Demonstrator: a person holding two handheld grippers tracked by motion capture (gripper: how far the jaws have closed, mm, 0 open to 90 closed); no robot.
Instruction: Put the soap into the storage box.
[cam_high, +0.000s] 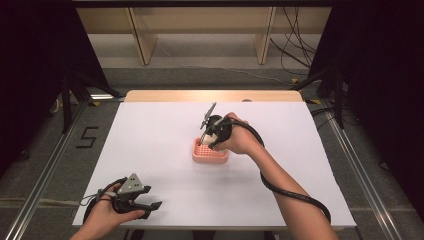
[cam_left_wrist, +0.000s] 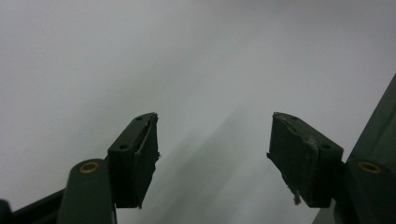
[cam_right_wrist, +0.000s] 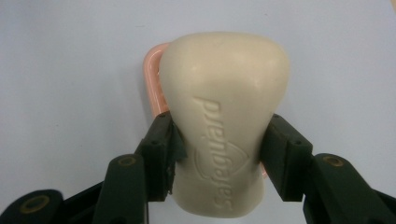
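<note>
— Soap bar (cam_right_wrist: 224, 121), cream-coloured and stamped with a brand name, is pictured pinched between the two black jaws of the right gripper (cam_right_wrist: 219, 156) in the right gripper view. How is it held?

— It is gripped across its narrower lower half, with the wider end projecting past the jaw tips. A pink soap dish (cam_right_wrist: 153, 79) is glimpsed behind it at centre left of that view; whether the bar is touching the dish cannot be told.

— And nearer the camera, in the high view?

— At lower left of the frame, the left gripper (cam_high: 146, 207) is seen low at the table's near edge, jaws spread and nothing between them. In the left gripper view only the white table (cam_left_wrist: 140, 56) lies beyond the parted pads.

— Farther up the frame?

— At centre, the right gripper (cam_high: 209, 141) is angled down over the pink soap dish (cam_high: 210, 156), which sits alone on the white table (cam_high: 150, 145).

— What could go wrong?

— A slip is judged the main risk: the bar is smooth and tapered, and the top-heavy hold could let it pivot or squirt out if the squeeze is eased unevenly. The light dish, unsteadied by the other gripper, could also be nudged or tipped if its rim is caught. A release from too high could see the bar bounce out.
</note>
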